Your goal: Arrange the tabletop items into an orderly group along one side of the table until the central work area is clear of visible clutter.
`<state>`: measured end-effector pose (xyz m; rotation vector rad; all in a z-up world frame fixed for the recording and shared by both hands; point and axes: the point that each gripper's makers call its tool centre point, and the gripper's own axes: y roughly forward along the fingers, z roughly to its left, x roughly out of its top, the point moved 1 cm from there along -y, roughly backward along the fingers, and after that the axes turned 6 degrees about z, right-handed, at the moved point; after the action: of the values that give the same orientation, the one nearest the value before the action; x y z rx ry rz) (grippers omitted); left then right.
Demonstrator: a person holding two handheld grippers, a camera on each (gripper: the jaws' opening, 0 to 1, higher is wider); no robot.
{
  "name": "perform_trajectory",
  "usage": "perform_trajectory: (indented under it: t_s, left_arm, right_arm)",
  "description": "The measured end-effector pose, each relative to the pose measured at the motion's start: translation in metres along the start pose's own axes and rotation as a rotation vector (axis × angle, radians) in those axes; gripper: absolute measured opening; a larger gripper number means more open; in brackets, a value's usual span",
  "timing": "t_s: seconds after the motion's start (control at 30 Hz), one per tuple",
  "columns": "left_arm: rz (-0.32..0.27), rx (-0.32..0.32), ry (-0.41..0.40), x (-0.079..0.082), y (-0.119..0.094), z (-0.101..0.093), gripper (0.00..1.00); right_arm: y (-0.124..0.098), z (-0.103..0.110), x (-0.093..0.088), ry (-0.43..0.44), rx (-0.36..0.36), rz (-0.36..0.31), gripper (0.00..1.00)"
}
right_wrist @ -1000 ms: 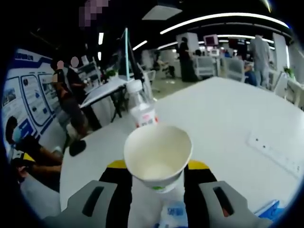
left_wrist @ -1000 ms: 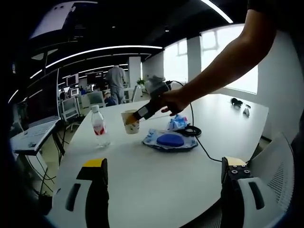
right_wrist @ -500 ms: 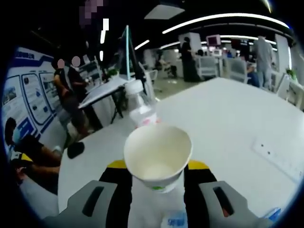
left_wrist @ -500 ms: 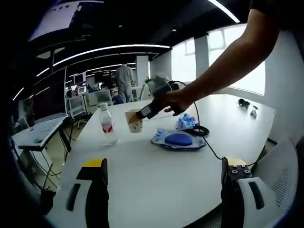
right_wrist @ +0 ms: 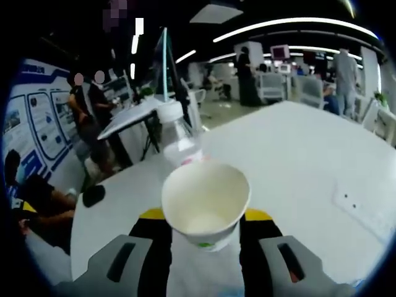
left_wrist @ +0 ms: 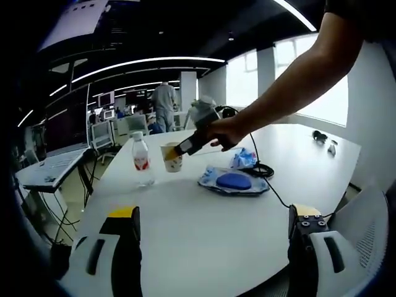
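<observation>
Item: paper cup [right_wrist: 206,204], upright, mouth open and empty inside, clamped between the jaws of the right gripper [right_wrist: 204,238]. In the left gripper view the same cup [left_wrist: 171,158] hangs just above the white bench [left_wrist: 204,229], close beside the water bottle.

Item: water bottle [left_wrist: 142,163], clear, red label, standing upright on the bench. From the held cup it lies at 12 o'clock in the right gripper view [right_wrist: 177,139], directly behind the cup rim and very near; whether the two touch cannot be told.

Item: blue pouch [left_wrist: 230,181] with a dark blue oval on top, lying flat at 3 o'clock of the cup in the left gripper view, a black cable [left_wrist: 263,173] trailing past it.

Item: left gripper [left_wrist: 213,238], jaws spread wide, holding nothing, well apart from every item.

Judgement: the right hand is much the nearer; the cup needs only setting down next to the bottle, vertical axis kept.
</observation>
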<state>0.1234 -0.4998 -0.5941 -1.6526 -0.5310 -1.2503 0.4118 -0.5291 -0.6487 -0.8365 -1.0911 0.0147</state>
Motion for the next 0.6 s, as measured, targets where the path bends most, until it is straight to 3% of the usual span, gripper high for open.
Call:
perform_trajectory:
  t_s: [0.2,0.6]
  left_arm:
    - [0.003,0.001,-0.008,-0.001,0.001,0.001,0.99]
    - [0.018,-0.005,-0.017,-0.003,0.004,0.0,0.99]
  right_arm:
    - [0.012,-0.014,0.001,-0.003,0.0,0.008,0.39]
    - [0.03,-0.02,0.001,-0.01,0.007,0.021,0.39]
